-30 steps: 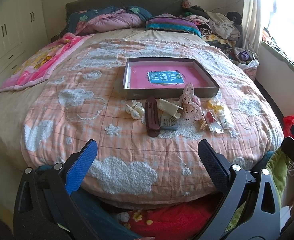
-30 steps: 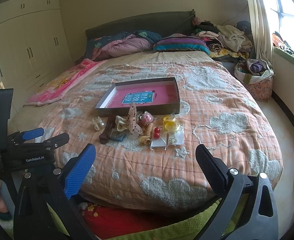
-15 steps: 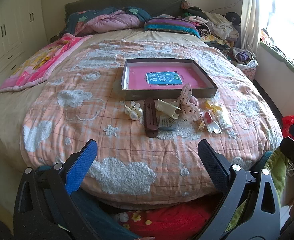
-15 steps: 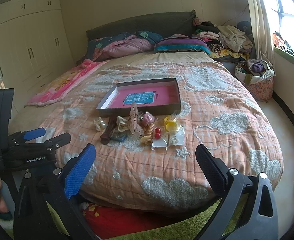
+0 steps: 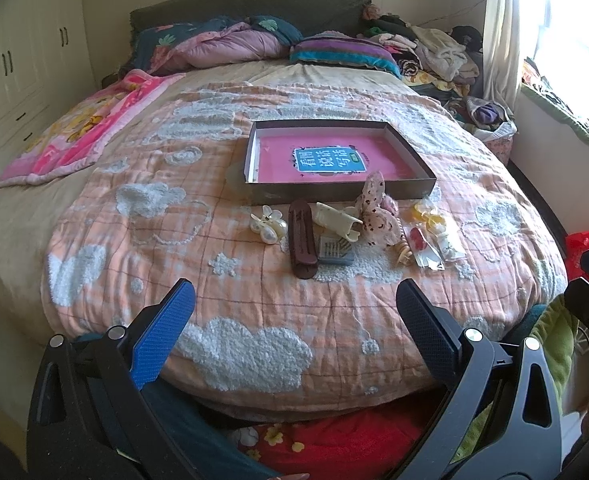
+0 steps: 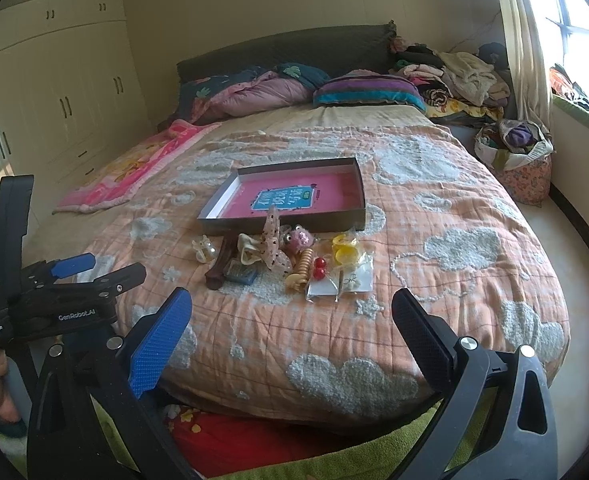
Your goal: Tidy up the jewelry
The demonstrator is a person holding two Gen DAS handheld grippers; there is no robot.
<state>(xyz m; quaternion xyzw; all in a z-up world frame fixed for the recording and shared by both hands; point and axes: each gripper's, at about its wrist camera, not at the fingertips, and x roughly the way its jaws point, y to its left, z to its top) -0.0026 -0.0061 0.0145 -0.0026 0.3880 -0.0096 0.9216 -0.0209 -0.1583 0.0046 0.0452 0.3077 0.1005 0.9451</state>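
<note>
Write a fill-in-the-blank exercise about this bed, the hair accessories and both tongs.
1. The shallow grey cardboard box with a pink base holds ____ of the accessories.
2. The long dark brown hair clip lies on the peach ____-patterned quilt.
3. The left tongs and the right tongs are both ____.
4. The pearly white flower clip lies to the ____ of the brown clip.

Missing words: none; cloud; open; left

A lived-in home bedroom. A large bed (image 6: 434, 208) with an orange cloud-patterned quilt fills it; pillows (image 6: 366, 92) lie at its head, built-in wardrobes (image 6: 74, 92) stand left of it, a curtained window (image 6: 574, 12) right.
</note>
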